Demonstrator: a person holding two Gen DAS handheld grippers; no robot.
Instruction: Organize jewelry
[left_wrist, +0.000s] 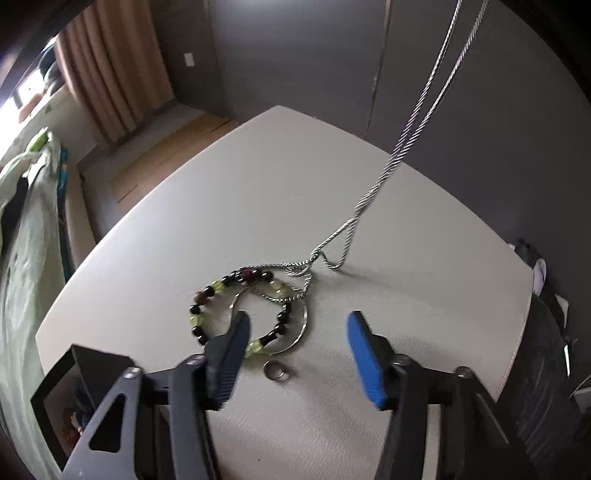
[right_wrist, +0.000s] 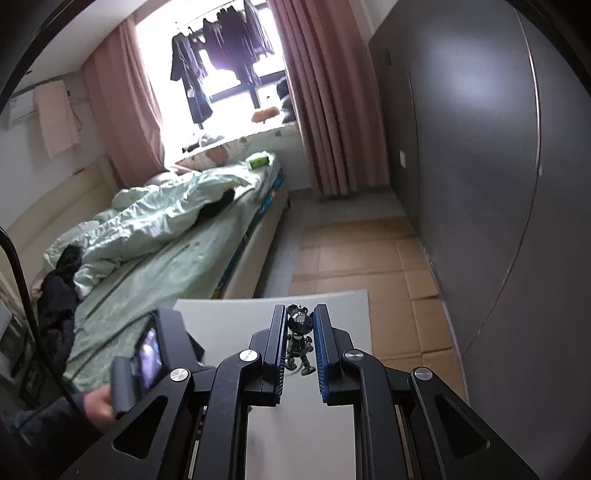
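Right hand-held gripper (right_wrist: 300, 338) clamps the pendant (right_wrist: 300, 332), lifting its chain (left_wrist: 417, 125); left hand-held gripper (left_wrist: 295, 328), jaws apart and empty, must next steady the snagged beaded bracelet (left_wrist: 221, 302).

Bed (right_wrist: 177, 236) with rumpled green quilt (right_wrist: 155, 218). Beyond it, window (right_wrist: 229, 74) hung with dark clothes (right_wrist: 221, 48); pink curtains (right_wrist: 332, 110) either side. Grey wardrobe (right_wrist: 461, 166) opposite bed.
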